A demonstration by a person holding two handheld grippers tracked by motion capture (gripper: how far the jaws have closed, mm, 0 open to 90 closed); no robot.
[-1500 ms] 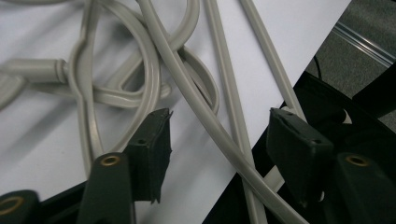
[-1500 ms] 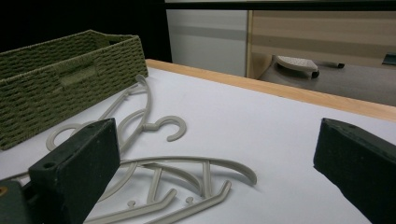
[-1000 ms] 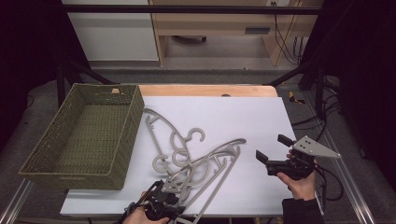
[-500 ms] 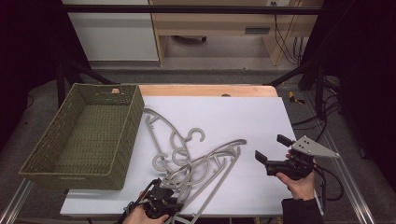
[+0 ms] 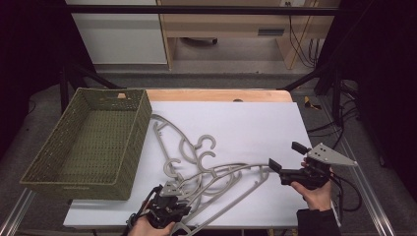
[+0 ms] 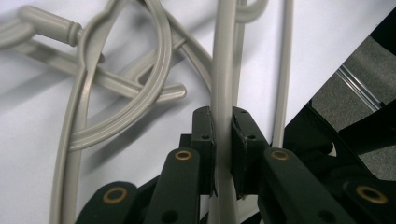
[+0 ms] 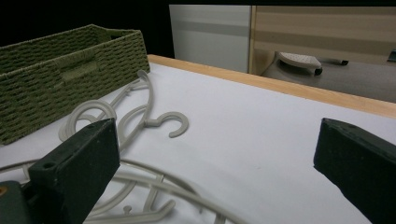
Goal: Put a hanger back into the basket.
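Left tongs [image 6: 223, 154] on hanger bar [image 6: 223, 88] (near table edge [image 5: 88, 222])

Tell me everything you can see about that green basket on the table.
The basket is a rectangular, olive-green woven tray with low, slightly flared walls, looking like wicker or paper cord. A handle slot is cut into its far end wall, and another shows on the side seen from the right gripper view. It stands upright and empty on the table's left part, overhanging the white sheet. A grey hanger lies against its right wall.

High view looks down from above; both gripper views sit low and close, sharing the grey hangers [image 5: 216, 172], perhaps the same ones.
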